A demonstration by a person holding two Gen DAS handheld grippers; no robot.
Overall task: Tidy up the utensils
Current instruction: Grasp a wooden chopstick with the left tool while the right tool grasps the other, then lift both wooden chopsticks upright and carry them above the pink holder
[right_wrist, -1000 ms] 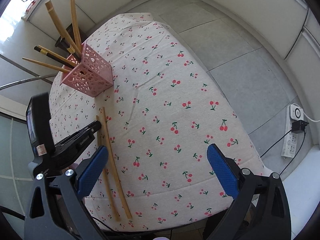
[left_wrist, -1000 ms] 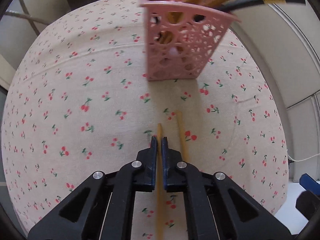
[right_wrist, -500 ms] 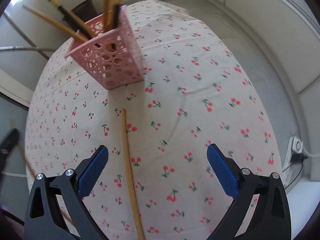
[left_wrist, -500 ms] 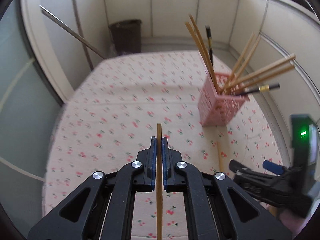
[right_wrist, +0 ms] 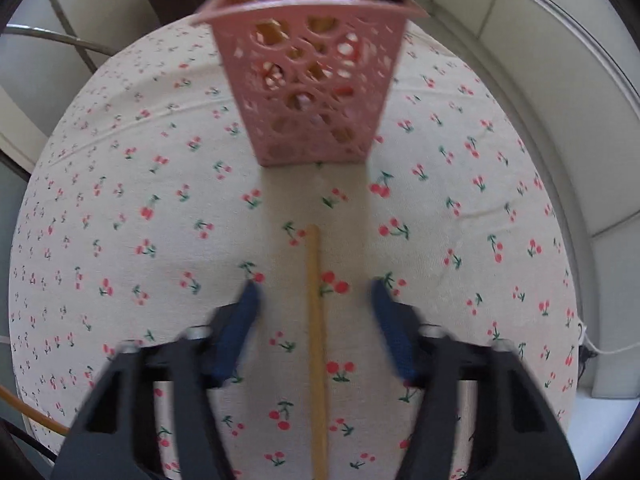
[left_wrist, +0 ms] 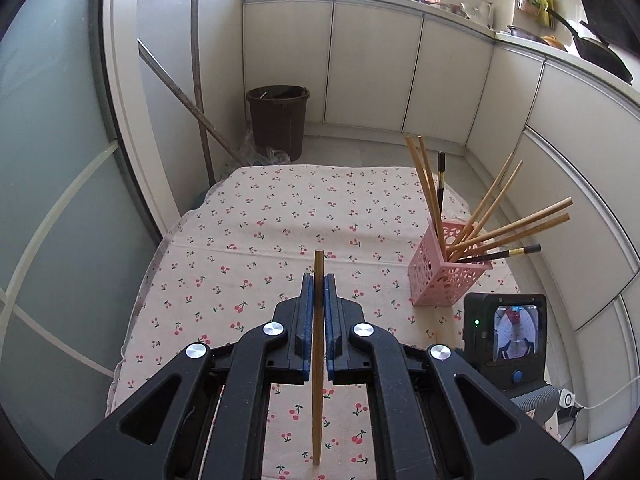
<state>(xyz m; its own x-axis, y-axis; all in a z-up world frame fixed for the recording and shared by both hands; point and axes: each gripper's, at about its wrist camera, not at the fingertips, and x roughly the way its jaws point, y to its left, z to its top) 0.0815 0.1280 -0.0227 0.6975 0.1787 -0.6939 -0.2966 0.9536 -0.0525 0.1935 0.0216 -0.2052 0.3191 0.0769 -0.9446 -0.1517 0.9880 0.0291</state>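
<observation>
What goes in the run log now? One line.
left gripper: shut on chopstick | right gripper: closing, astride table chopstick | basket: upright

Left hand-held gripper [left_wrist: 319,280] clamped on one bamboo chopstick [left_wrist: 318,356], stick running straight along the fingers, tip poking just past them, lifted off the surface [left_wrist: 248,240]. Cherry-print cloth covers the surface. Pink basket [left_wrist: 436,276] stands at right with several chopsticks fanned out in it, some bamboo, two black. Right hand-held gripper's camera unit [left_wrist: 506,340] sits just in front of the basket, screen lit. Brown bucket [left_wrist: 278,118] on the floor beyond the far edge.
</observation>
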